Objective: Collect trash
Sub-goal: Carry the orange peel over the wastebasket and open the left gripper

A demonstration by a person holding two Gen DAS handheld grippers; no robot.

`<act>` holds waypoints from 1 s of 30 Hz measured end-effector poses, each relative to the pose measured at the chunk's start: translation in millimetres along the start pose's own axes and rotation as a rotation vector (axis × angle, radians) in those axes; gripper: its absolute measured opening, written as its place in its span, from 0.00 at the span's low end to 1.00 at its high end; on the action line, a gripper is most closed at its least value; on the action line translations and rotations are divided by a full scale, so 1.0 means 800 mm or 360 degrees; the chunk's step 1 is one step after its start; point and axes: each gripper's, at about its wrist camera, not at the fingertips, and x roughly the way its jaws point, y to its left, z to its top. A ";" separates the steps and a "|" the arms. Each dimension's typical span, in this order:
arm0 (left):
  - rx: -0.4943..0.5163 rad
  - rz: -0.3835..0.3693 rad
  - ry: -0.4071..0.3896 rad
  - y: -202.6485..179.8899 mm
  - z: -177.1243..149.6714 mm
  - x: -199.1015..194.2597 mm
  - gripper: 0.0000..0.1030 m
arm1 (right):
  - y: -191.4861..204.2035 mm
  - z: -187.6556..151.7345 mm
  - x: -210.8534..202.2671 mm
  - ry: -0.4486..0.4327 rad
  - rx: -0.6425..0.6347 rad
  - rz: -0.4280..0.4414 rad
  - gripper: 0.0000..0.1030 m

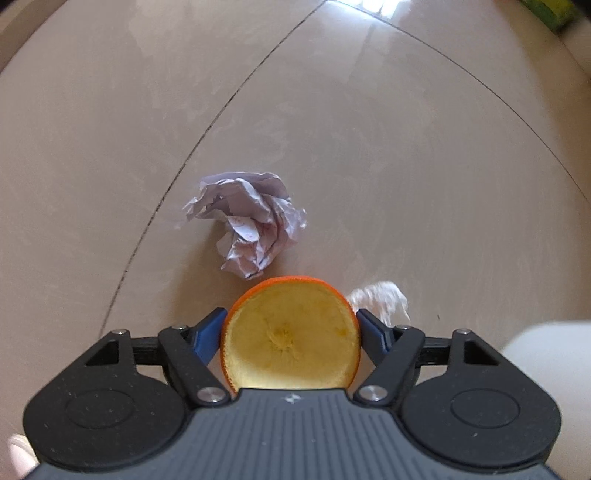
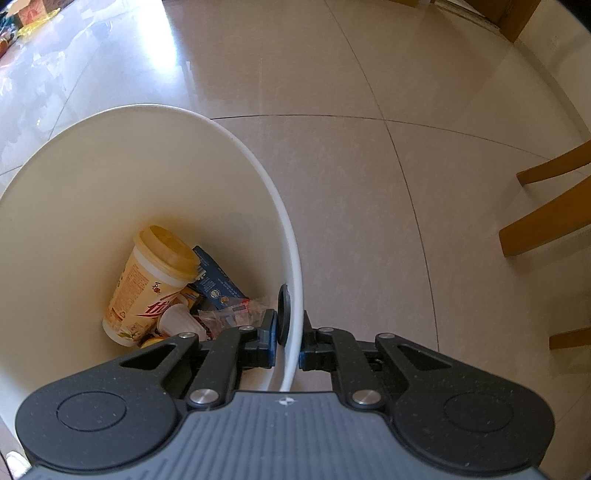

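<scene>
My left gripper (image 1: 290, 323) is shut on a cup-shaped piece of orange peel (image 1: 290, 339), its pale inside facing the camera, held above the beige tile floor (image 1: 369, 147). A crumpled ball of white paper (image 1: 251, 221) lies on the floor just beyond the peel. A small blurred scrap of clear plastic (image 1: 380, 299) lies to the right of the peel. My right gripper (image 2: 290, 332) is shut on the rim of a white bin (image 2: 284, 221), one finger inside the wall and one outside. Inside the bin lie a yellow lidded cup (image 2: 151, 280), a blue carton (image 2: 218, 284) and wrappers.
Dark grout lines cross the floor in both views. A white rounded object (image 1: 546, 354) shows at the right edge of the left wrist view. Wooden chair legs (image 2: 546, 218) stand to the right of the bin. Colourful clutter (image 2: 26, 14) lies at the far left corner.
</scene>
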 end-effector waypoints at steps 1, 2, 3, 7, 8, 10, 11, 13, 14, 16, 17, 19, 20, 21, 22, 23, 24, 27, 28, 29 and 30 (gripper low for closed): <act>0.0032 -0.0002 -0.0001 -0.002 -0.003 -0.008 0.72 | 0.000 0.000 0.000 -0.0002 -0.0003 0.0001 0.12; 0.0064 -0.0005 -0.0008 -0.005 -0.006 -0.017 0.72 | -0.001 0.001 0.000 -0.0001 0.0003 0.0006 0.12; 0.0109 -0.0009 -0.0019 -0.009 -0.009 -0.026 0.72 | -0.002 0.001 0.000 0.0001 0.0014 0.0014 0.12; 0.0257 -0.0034 -0.0044 -0.027 -0.018 -0.059 0.72 | -0.009 0.002 0.000 0.0013 0.0056 0.0046 0.11; 0.0287 -0.0043 -0.0042 -0.034 -0.020 -0.068 0.72 | -0.010 0.003 0.000 0.0014 0.0061 0.0050 0.11; 0.0355 -0.0060 -0.0043 -0.043 -0.024 -0.086 0.72 | -0.009 0.002 0.000 0.0015 0.0062 0.0053 0.11; 0.0397 -0.0067 -0.0044 -0.049 -0.027 -0.096 0.72 | -0.010 0.002 0.000 0.0015 0.0061 0.0052 0.11; 0.0488 -0.0078 -0.0052 -0.059 -0.031 -0.115 0.72 | -0.009 0.002 0.000 0.0011 0.0054 0.0045 0.11; 0.0533 -0.0086 -0.0060 -0.063 -0.034 -0.128 0.72 | -0.008 0.002 0.000 0.0011 0.0050 0.0041 0.11; 0.0602 -0.0100 -0.0074 -0.069 -0.033 -0.145 0.72 | -0.008 0.002 0.000 0.0012 0.0050 0.0038 0.11; 0.0637 -0.0109 -0.0080 -0.073 -0.034 -0.156 0.72 | -0.008 0.002 0.000 0.0013 0.0056 0.0041 0.11; 0.0705 -0.0122 -0.0093 -0.080 -0.038 -0.181 0.72 | -0.009 0.002 0.000 0.0019 0.0072 0.0052 0.11; 0.0740 -0.0130 -0.0100 -0.084 -0.040 -0.195 0.72 | -0.009 0.002 0.001 0.0021 0.0075 0.0055 0.11; 0.0775 -0.0140 -0.0101 -0.088 -0.042 -0.208 0.72 | -0.009 0.002 0.000 0.0020 0.0076 0.0055 0.11; 0.0805 -0.0151 -0.0105 -0.092 -0.043 -0.221 0.72 | -0.009 0.002 0.000 0.0019 0.0072 0.0052 0.11; 0.0837 -0.0167 -0.0117 -0.096 -0.044 -0.238 0.72 | -0.008 0.002 0.000 0.0017 0.0064 0.0047 0.11; 0.0866 -0.0183 -0.0131 -0.101 -0.044 -0.253 0.72 | -0.008 0.002 0.001 0.0018 0.0062 0.0048 0.11; 0.0944 -0.0250 -0.0196 -0.118 -0.047 -0.302 0.72 | -0.009 0.004 0.001 0.0023 0.0071 0.0055 0.11; 0.0965 -0.0280 -0.0218 -0.124 -0.048 -0.316 0.72 | -0.009 0.004 0.001 0.0023 0.0069 0.0055 0.11; 0.0981 -0.0310 -0.0238 -0.131 -0.049 -0.329 0.72 | -0.009 0.003 0.001 0.0023 0.0066 0.0052 0.11; 0.0994 -0.0347 -0.0258 -0.140 -0.050 -0.342 0.72 | -0.009 0.003 0.001 0.0021 0.0062 0.0049 0.11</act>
